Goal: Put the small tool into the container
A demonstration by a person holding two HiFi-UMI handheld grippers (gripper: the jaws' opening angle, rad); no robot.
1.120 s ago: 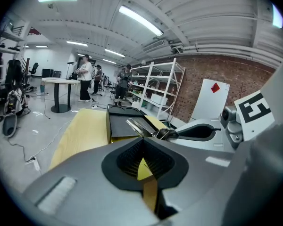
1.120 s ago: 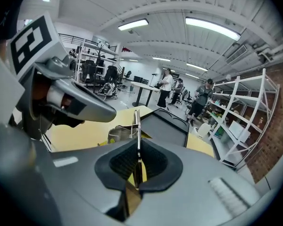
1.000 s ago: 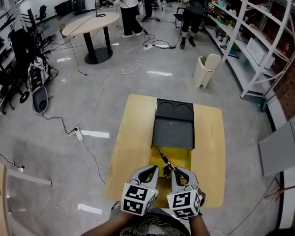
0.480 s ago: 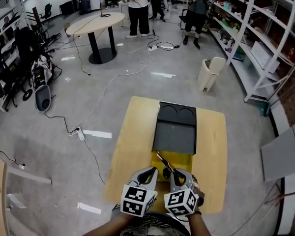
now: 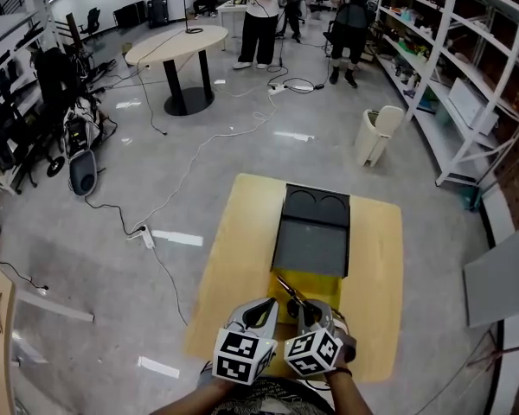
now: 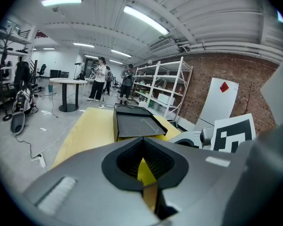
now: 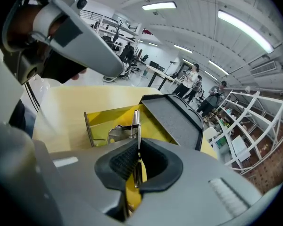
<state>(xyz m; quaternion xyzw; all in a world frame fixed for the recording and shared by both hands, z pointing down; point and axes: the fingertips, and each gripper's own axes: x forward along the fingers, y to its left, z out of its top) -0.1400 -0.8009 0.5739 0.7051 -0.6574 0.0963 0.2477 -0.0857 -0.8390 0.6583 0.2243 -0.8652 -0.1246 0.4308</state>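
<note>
My right tool point(image 7: 138, 141): closed on the thin metal implement point(image 7: 137, 124), which sticks out forward from the jaws.
Implement: held over the open yellow container point(image 7: 104, 119).
My left tool point(image 6: 144, 140): jaws pressed together, nothing between them, just beside the right one.
Container: on the yellow surface point(image 5: 238, 258), black lid point(image 5: 311, 232) folded back.

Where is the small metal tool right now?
In the right gripper view, the small tool is clamped in the right gripper, poking out over the open yellow container, beside its black lid.
</note>
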